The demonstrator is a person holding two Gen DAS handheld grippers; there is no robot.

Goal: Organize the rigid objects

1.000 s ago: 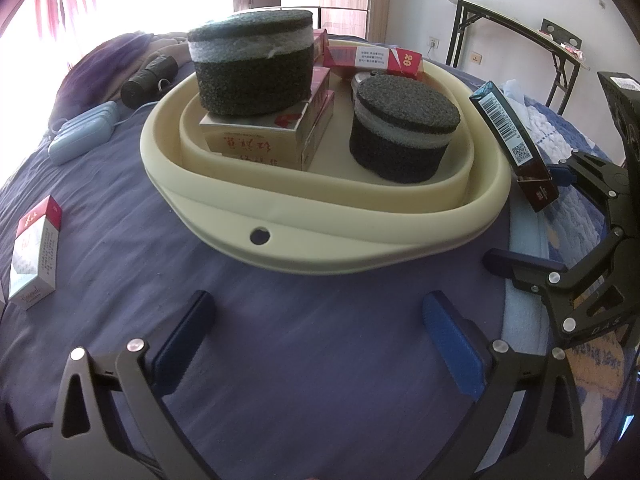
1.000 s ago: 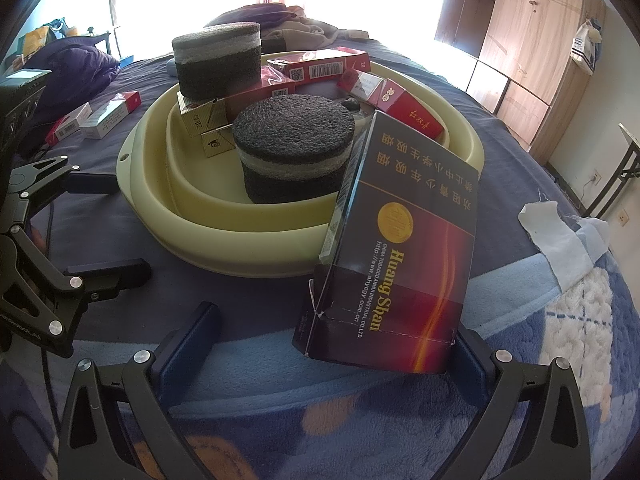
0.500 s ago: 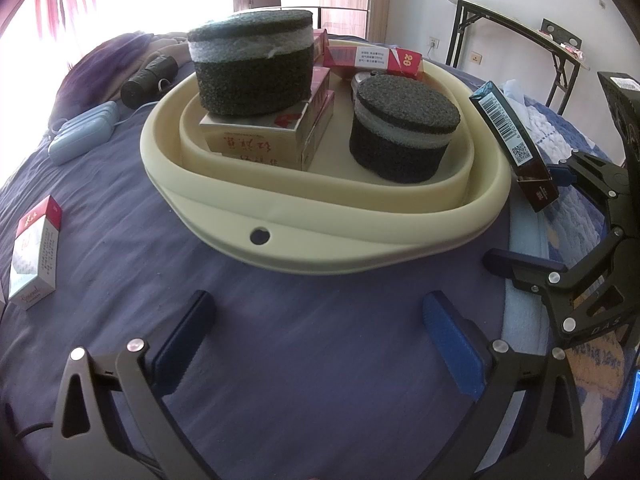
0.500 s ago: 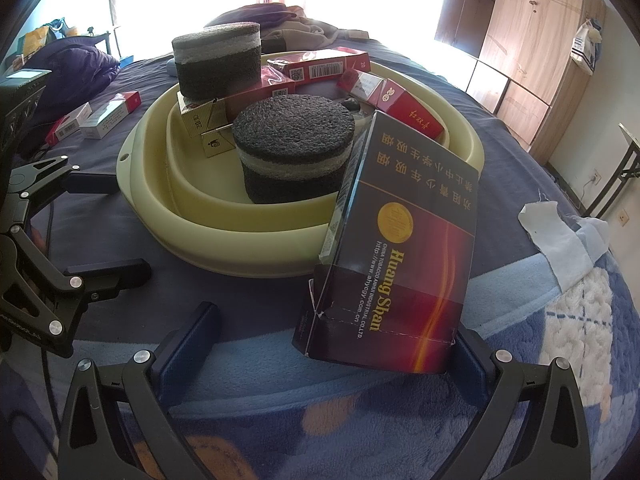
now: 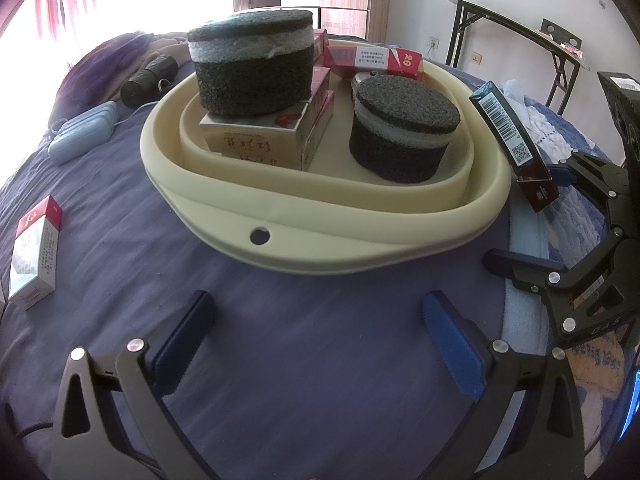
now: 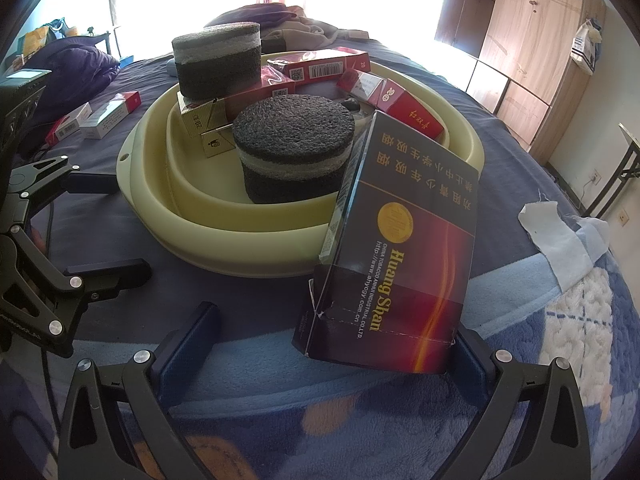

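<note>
A cream oval basin (image 5: 320,252) (image 6: 224,248) sits on the blue bedspread. It holds two dark foam cylinders, one (image 5: 404,136) (image 6: 294,152) on the basin floor and one (image 5: 252,68) (image 6: 218,60) on top of stacked cigarette boxes (image 5: 256,144), with red packs (image 6: 412,114) at the far rim. A dark Huang Shan box (image 6: 400,256) (image 5: 514,144) stands tilted beside the basin rim, leaning on the far finger of my right gripper (image 6: 334,320) (image 5: 526,216), whose jaws stand wide apart. My left gripper (image 5: 316,304) (image 6: 132,228) is open over bare blanket, short of the basin.
A white and red pack (image 5: 34,252) lies left of the basin, and more loose packs (image 6: 108,114) lie beyond it. A pale blue case (image 5: 82,136) and a black cylinder (image 5: 150,78) lie near the pillows. A white cloth patch (image 6: 560,236) is on the right.
</note>
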